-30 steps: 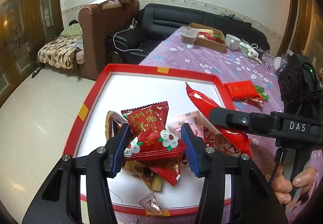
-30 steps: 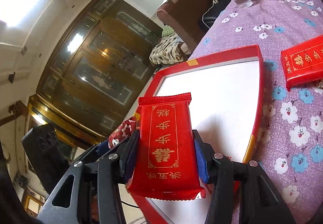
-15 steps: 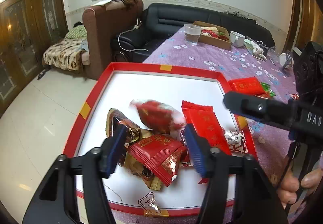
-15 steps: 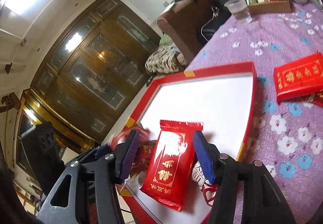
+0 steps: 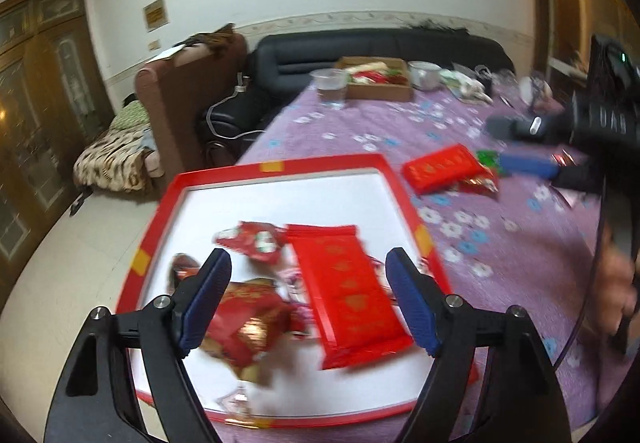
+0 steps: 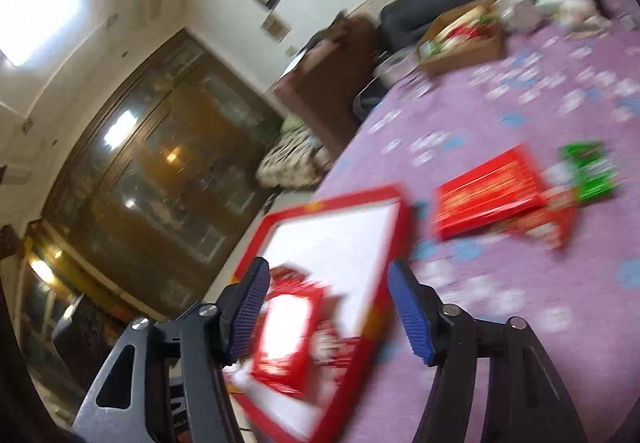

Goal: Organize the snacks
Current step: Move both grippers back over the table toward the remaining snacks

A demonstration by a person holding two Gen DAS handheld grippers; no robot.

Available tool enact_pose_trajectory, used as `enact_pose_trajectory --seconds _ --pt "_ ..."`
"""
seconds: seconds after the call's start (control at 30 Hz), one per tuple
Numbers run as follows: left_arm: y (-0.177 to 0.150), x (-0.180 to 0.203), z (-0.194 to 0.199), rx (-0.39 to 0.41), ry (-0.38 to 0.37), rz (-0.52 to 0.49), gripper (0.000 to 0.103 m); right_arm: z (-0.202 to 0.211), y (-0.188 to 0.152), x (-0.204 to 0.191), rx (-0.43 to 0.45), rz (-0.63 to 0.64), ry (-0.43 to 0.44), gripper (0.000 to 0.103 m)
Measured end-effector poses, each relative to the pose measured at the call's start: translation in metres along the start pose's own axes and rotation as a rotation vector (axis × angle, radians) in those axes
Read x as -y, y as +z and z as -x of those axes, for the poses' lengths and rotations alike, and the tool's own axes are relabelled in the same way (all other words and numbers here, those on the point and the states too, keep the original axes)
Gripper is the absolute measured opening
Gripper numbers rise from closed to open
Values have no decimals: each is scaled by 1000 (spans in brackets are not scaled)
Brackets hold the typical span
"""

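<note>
A red-rimmed white tray (image 5: 280,165) lies on the purple flowered tablecloth and holds several snack packets. A long red packet (image 5: 346,291) lies on the pile, beside a red packet with white flowers (image 5: 252,241). My left gripper (image 5: 308,301) is open and empty above the pile. My right gripper (image 6: 328,313) is open and empty over the tray's near corner (image 6: 360,339); it shows at the right of the left wrist view (image 5: 528,145). Another red packet (image 5: 440,167) (image 6: 490,191) and a green one (image 6: 588,171) lie on the cloth right of the tray.
At the far end of the table stand a cardboard box of snacks (image 5: 378,79), a clear plastic cup (image 5: 331,88) and a white bowl (image 5: 424,74). A brown armchair (image 5: 180,95) and a black sofa (image 5: 360,47) stand beyond the table.
Both grippers opened and dropped their packets onto the tray pile: the left the flowered red one, the right the long red one. Both have pulled back; the right swung right.
</note>
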State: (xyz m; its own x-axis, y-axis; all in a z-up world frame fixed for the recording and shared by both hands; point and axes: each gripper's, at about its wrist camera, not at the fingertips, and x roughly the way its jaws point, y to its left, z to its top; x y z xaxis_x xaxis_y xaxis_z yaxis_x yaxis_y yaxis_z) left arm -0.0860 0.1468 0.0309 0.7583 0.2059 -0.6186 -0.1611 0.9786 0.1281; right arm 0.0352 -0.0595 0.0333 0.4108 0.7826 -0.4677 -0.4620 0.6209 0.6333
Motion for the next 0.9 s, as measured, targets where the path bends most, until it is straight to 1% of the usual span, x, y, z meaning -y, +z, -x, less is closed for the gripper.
enact_pose_trajectory --seconds 0.1,0.17,0.2,0.3,0.37,0.4,0.5,0.57,0.6,0.7,0.77,0.87,0.9 --pt "5 18 -4 -19 -32 -57 80 44 19 40 70 -67 -98 68" --pt "14 30 -9 -31 -67 -92 80 75 31 72 114 -138 -181 68" --pt "22 37 -13 -34 -73 -117 80 89 35 84 136 -170 -219 68" --pt "42 55 -23 -25 -81 -191 80 127 48 129 163 -306 -338 70" --pt "56 67 -32 -29 -74 -243 80 145 51 157 178 -393 -375 70" --pt "64 73 -39 -34 -85 -280 80 155 51 173 187 -446 -399 70" --pt "79 83 -60 -54 -78 -364 80 174 53 215 198 -564 -456 70" --pt "86 88 -72 -78 -97 -403 80 181 55 237 206 -621 -498 70" --pt "91 89 -81 -90 -92 -419 80 181 58 244 204 -637 -514 70" --pt "98 94 -95 -103 -93 -462 80 166 68 253 171 -651 -549 70" --pt "101 97 -103 -91 -93 -495 80 151 76 252 146 -642 -602 70" --pt "104 101 -113 -86 -92 -551 80 122 87 244 94 -591 -709 70" --pt "105 103 -117 -86 -94 -570 80 115 89 243 84 -580 -732 70"
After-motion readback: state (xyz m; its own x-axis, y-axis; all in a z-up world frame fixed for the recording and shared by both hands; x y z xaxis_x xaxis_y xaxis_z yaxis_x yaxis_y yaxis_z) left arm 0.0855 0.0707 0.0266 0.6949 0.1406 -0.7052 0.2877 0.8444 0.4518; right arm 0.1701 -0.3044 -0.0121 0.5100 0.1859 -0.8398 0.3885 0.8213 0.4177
